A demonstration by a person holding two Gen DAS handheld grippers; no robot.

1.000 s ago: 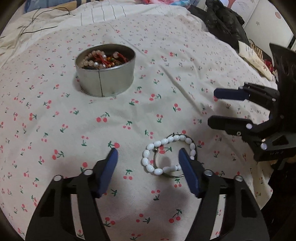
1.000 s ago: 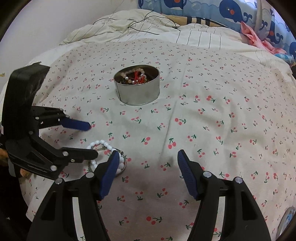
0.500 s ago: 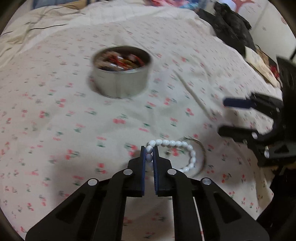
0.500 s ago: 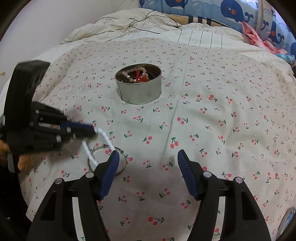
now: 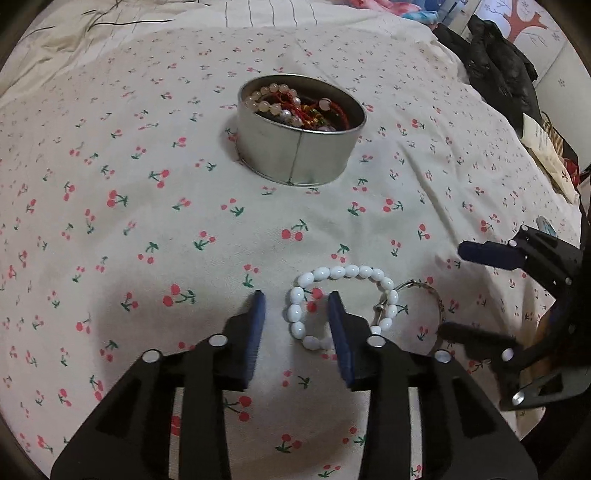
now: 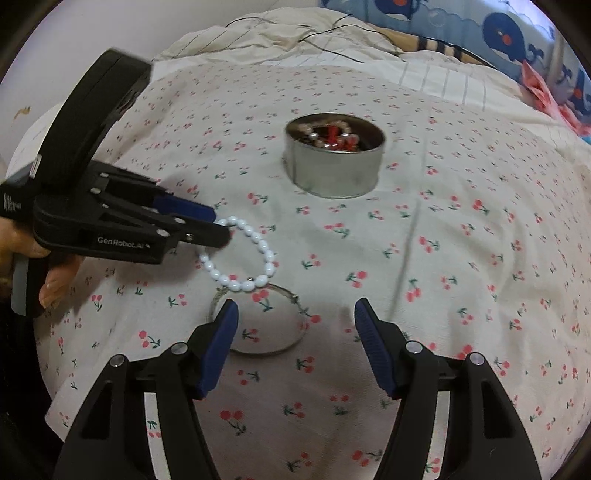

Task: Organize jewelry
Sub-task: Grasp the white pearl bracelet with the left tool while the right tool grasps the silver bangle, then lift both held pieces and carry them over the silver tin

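A white bead bracelet (image 5: 341, 302) lies on the cherry-print bedsheet, one side of its loop between my left gripper's fingers. My left gripper (image 5: 297, 321) is open around that side; in the right wrist view (image 6: 221, 225) its tips touch the bracelet (image 6: 255, 258). A thin silver bangle (image 5: 424, 291) lies just right of the beads, and it also shows in the right wrist view (image 6: 258, 321). My right gripper (image 6: 295, 321) is open and empty over the bangle. A round metal tin (image 5: 301, 129) holding several bracelets stands further back, also in the right wrist view (image 6: 334, 155).
The bedsheet (image 5: 147, 184) covers a soft bed. A black garment (image 5: 495, 70) and a paper bag (image 5: 546, 147) lie at the far right. A rumpled striped duvet with a black cable (image 6: 332, 33) lies behind the tin. A whale-print pillow (image 6: 498, 33) is at the back.
Half a second ago my left gripper was shut on the white bracelet; now its fingers stand open with the bracelet lying between them. The right gripper stayed open, hardly moving.
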